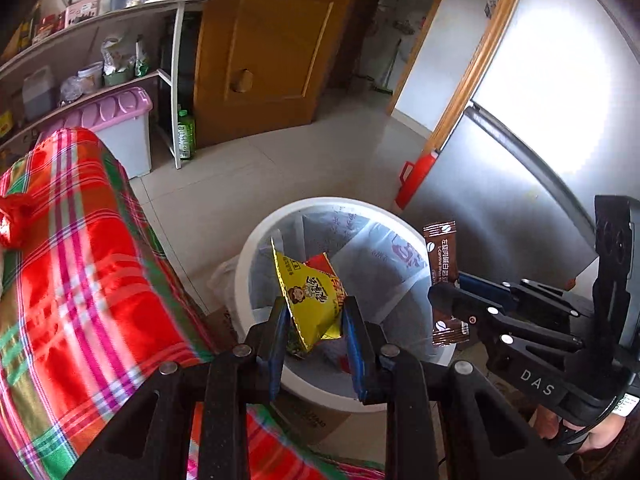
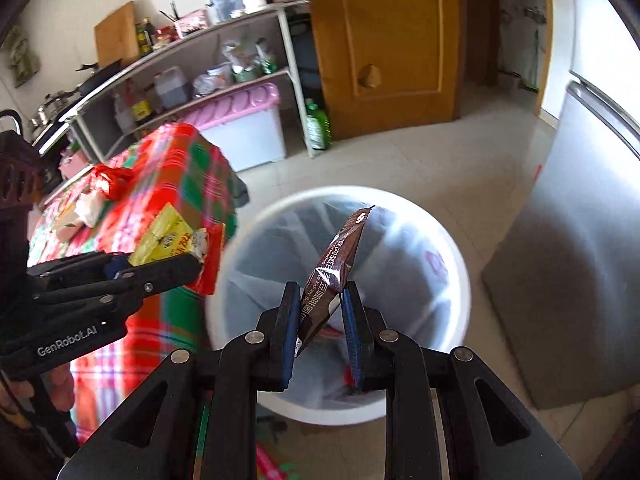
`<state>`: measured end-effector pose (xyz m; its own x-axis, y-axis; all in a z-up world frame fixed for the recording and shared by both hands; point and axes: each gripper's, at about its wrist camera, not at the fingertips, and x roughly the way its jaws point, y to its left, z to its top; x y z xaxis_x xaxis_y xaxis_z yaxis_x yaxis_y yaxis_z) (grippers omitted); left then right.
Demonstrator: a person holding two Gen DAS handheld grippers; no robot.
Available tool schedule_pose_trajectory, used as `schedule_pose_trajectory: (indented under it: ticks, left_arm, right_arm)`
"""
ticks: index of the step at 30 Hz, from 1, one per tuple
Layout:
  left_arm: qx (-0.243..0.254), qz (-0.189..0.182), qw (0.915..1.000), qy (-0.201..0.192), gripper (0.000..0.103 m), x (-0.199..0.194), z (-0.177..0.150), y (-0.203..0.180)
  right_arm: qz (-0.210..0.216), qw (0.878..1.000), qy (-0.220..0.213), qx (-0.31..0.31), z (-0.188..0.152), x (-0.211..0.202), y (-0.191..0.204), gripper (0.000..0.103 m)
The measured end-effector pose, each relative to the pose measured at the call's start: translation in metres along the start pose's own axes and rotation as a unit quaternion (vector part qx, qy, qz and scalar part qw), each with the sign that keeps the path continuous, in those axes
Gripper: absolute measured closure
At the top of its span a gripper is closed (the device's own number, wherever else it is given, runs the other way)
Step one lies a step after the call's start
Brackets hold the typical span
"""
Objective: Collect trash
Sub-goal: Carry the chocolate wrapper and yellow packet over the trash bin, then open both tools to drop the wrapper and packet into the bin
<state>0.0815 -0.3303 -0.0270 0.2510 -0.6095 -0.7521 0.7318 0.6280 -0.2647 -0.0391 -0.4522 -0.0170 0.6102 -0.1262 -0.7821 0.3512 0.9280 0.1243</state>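
The tiled floor (image 1: pixel 304 168) takes up the middle of both views and lies bare from the bin back to the wooden door (image 1: pixel 264 48) at the top, which stands open onto a passage at the upper right. A steel fridge (image 1: pixel 500 184) walls off the right edge, close beside the bin. On the left, the tabletop (image 1: pixel 80 264) under its red plaid cloth comes right up to the bin's left side, its corner hanging just beside the rim. Behind it, at upper left, runs a white shelf (image 1: pixel 120 32) with a pink-lidded box (image 1: pixel 120 128) below.

The white trash bin (image 1: pixel 256 248), lined with a pale bag, sits low in the centre, its mouth open and unblocked.

The left tongs (image 1: pixel 314 312) are nearly closed, pinching a yellow snack wrapper (image 1: pixel 308 292) over the bin. The right tongs (image 2: pixel 320 312) are likewise clamped on a brown sachet (image 2: pixel 336 264) standing above the bin's mouth.
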Motion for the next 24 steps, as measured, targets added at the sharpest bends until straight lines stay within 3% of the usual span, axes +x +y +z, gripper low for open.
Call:
schedule_pose_trajectory:
  ticks: [10,13,19,21,24]
  left_arm:
    - [0.023,0.05,0.9984,0.016,0.076,0.026,-0.002,-0.023]
    - [0.02,0.046,0.9986,0.019,0.075,0.03,-0.001,-0.021]
    - [0.016,0.046,0.9987,0.014,0.057,0.03,0.001,-0.019]
    - [0.013,0.044,0.9989,0.01,0.056,0.027,0.002,-0.018]
    - [0.012,0.046,0.9989,0.006,0.051,0.024,0.002,-0.017]
  right_arm:
    - [-0.01,0.999,0.025,0.017,-0.01,0.022,-0.032,0.081]
    - [-0.012,0.999,0.028,0.018,-0.01,0.027,-0.035,0.081]
    - [-0.014,0.999,0.03,0.012,-0.01,0.03,-0.032,0.079]
    - [-0.015,0.999,0.03,0.011,-0.009,0.03,-0.03,0.074]
    - [-0.012,0.999,0.027,0.012,-0.009,0.028,-0.028,0.055]
